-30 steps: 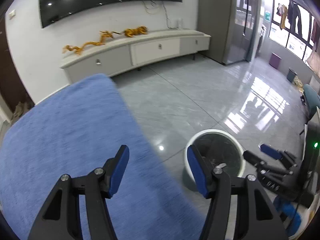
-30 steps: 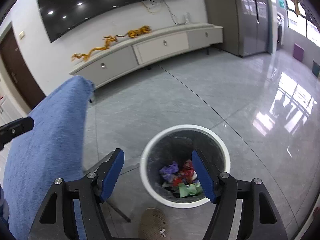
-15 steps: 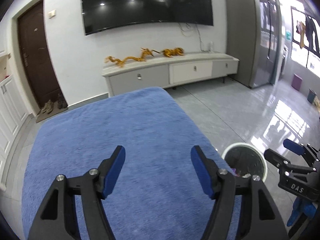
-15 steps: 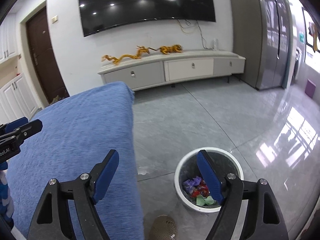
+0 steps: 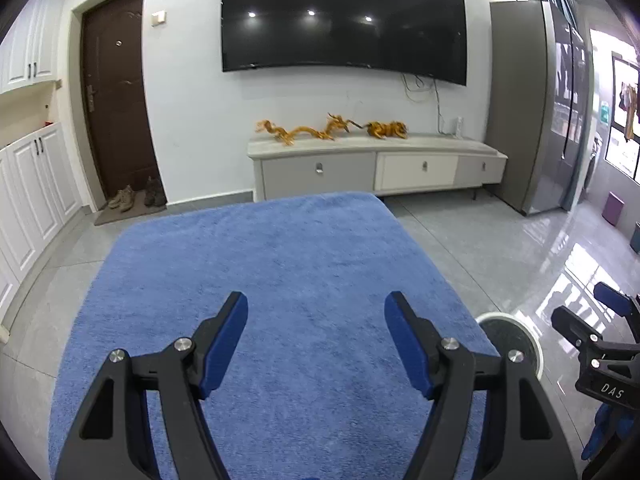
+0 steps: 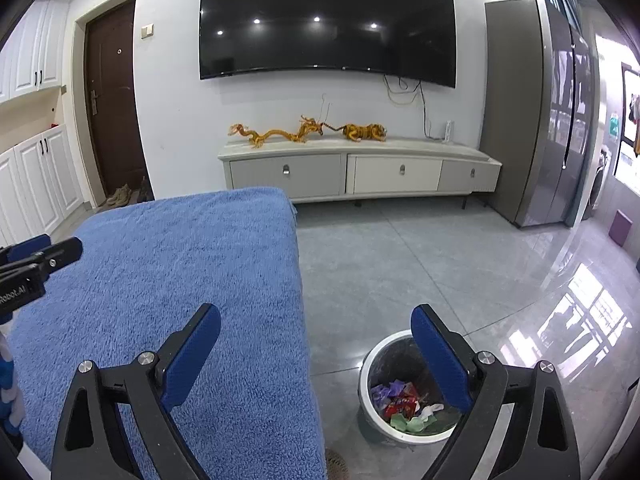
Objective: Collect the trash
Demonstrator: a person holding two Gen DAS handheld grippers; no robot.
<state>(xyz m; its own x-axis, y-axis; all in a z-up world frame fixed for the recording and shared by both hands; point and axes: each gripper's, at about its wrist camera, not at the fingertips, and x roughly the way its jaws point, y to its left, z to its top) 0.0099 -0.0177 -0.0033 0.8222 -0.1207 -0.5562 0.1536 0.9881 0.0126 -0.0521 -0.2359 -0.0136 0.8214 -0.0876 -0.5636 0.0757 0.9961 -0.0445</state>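
Left tool [image 5: 316,336] over blue fluffy tabletop [image 5: 280,280], jaws spreading, nothing between pads. Right tool [image 6: 316,344] straddling tabletop's right edge, jaws spreading wide, nothing gripped. White trash bin [image 6: 404,392] on grey tiled floor [image 6: 420,260] just beside tabletop, below right tool's right finger. Trash [image 6: 404,404] lies inside bin: purple, red, green and white scraps. Bin rim also peeks past left tool's right finger in left view. TV [image 6: 328,20] on wall, low cabinet [image 6: 360,172] beneath.

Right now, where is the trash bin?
The white trash bin stands on the grey floor at the right wrist view's lower right, just right of the blue-covered table, with colourful wrappers inside.
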